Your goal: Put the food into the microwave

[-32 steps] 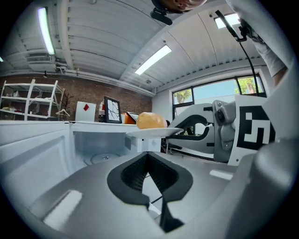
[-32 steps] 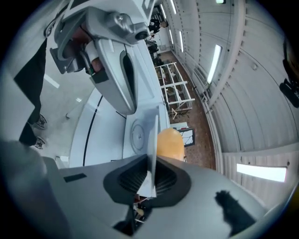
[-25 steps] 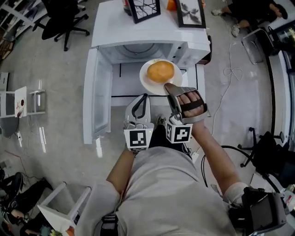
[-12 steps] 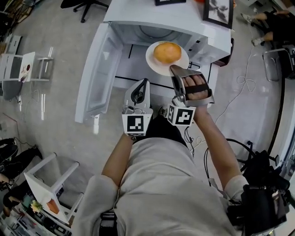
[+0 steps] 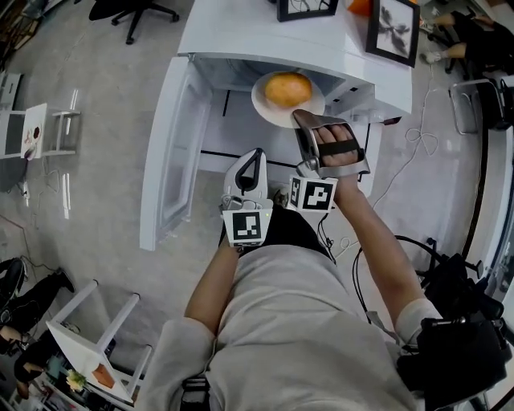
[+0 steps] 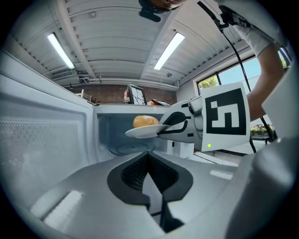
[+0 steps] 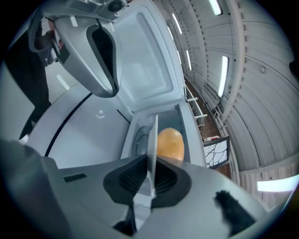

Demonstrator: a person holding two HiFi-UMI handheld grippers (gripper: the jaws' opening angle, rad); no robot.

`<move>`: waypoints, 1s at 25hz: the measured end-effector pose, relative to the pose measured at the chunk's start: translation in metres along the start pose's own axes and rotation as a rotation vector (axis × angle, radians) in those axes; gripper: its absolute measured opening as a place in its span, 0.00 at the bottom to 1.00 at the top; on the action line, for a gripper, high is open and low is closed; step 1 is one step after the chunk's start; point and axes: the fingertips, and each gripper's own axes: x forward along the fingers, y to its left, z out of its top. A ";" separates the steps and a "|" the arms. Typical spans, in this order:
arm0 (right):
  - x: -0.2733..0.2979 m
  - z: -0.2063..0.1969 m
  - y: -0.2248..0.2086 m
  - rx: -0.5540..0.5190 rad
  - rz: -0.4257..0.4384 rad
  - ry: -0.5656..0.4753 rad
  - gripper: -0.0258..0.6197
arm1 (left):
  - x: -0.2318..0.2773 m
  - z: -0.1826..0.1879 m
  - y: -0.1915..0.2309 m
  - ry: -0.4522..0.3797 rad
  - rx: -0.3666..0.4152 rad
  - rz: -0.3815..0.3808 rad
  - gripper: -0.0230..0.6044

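An orange bun (image 5: 287, 88) lies on a white plate (image 5: 269, 108), held level at the mouth of the white microwave (image 5: 241, 68). My right gripper (image 5: 303, 122) is shut on the plate's near rim. In the right gripper view the plate (image 7: 152, 140) runs edge-on between the pads, with the bun (image 7: 169, 144) beyond. The microwave door (image 5: 170, 152) hangs open to the left. My left gripper (image 5: 252, 164) sits lower and nearer, jaws shut and empty. In the left gripper view the plate (image 6: 140, 132) and bun (image 6: 145, 122) hover before the cavity.
Two framed pictures (image 5: 305, 8) (image 5: 393, 28) stand on top of the microwave. A cable (image 5: 418, 136) trails on the floor to the right. An office chair (image 5: 132, 10) stands at the back left, and a small white stand (image 5: 48, 120) at the left.
My right gripper has carried the plate and bun forward and a little lower, to the microwave's opening. The left gripper has sunk slightly, still shut and empty.
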 end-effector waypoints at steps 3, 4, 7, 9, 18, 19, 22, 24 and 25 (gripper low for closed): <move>0.018 0.002 -0.001 -0.001 0.017 0.010 0.08 | 0.005 -0.004 0.005 0.006 -0.014 0.000 0.05; 0.024 0.003 0.000 0.000 0.023 0.014 0.08 | 0.007 -0.006 0.008 0.008 -0.021 0.001 0.05; 0.040 0.004 0.001 -0.003 0.039 0.025 0.08 | 0.012 -0.010 0.017 0.018 -0.030 0.008 0.05; 0.050 0.006 0.002 -0.005 0.050 0.031 0.08 | 0.014 -0.012 0.024 0.032 -0.056 0.021 0.05; 0.085 0.004 0.003 -0.009 0.072 0.065 0.08 | 0.021 -0.014 0.036 0.031 -0.052 0.018 0.05; 0.089 0.004 0.003 -0.009 0.076 0.067 0.08 | 0.022 -0.014 0.035 0.028 -0.052 0.015 0.05; 0.099 0.002 0.006 -0.011 0.087 0.074 0.08 | 0.025 -0.015 0.032 0.031 -0.059 0.002 0.05; 0.105 0.002 0.007 -0.008 0.091 0.076 0.08 | 0.027 -0.015 0.031 0.032 -0.059 -0.005 0.05; 0.109 0.002 0.007 -0.007 0.090 0.077 0.08 | 0.028 -0.016 0.030 0.033 -0.059 -0.008 0.05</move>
